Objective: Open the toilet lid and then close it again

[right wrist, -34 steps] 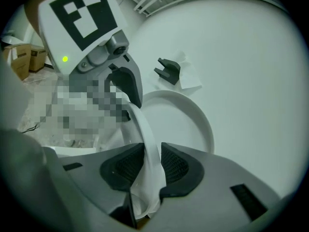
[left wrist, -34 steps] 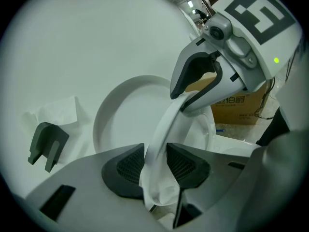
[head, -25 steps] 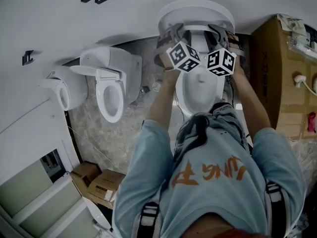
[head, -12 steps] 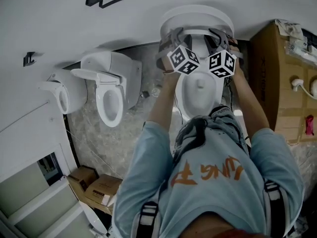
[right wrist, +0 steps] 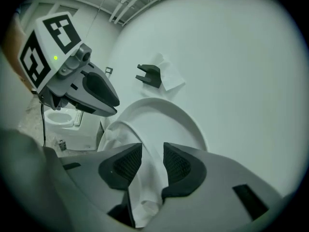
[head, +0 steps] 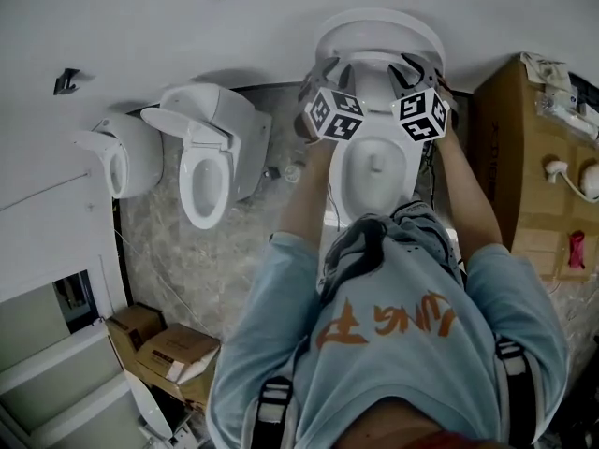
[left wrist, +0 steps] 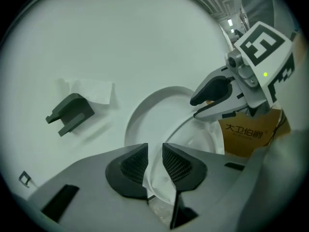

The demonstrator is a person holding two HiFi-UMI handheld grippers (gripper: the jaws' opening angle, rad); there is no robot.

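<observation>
The white toilet lid (head: pixel 379 28) stands raised against the wall above the open bowl (head: pixel 374 162). In front of it a white seat rim (left wrist: pixel 157 178) (right wrist: pixel 145 178) is tilted up, and both grippers are at it. My left gripper (head: pixel 329 68) (left wrist: pixel 155 161) is at the rim's left side. Its jaws are closing, and the rim fills the narrow gap between the pads. My right gripper (head: pixel 418 66) (right wrist: pixel 152 163) is at the right side. Its jaws are opening, with the rim still between them and a little slack beside it.
Two more white toilets (head: pixel 206 171) (head: pixel 122 162) stand to the left on the stone floor. A tall cardboard box (head: pixel 519 148) stands close on the right. Smaller boxes (head: pixel 164 344) lie at the lower left. A black bracket (left wrist: pixel 70 112) is on the wall.
Both grippers have risen a little toward the wall and rolled, so their marker cubes show different faces. The seat rim has come up with them.
</observation>
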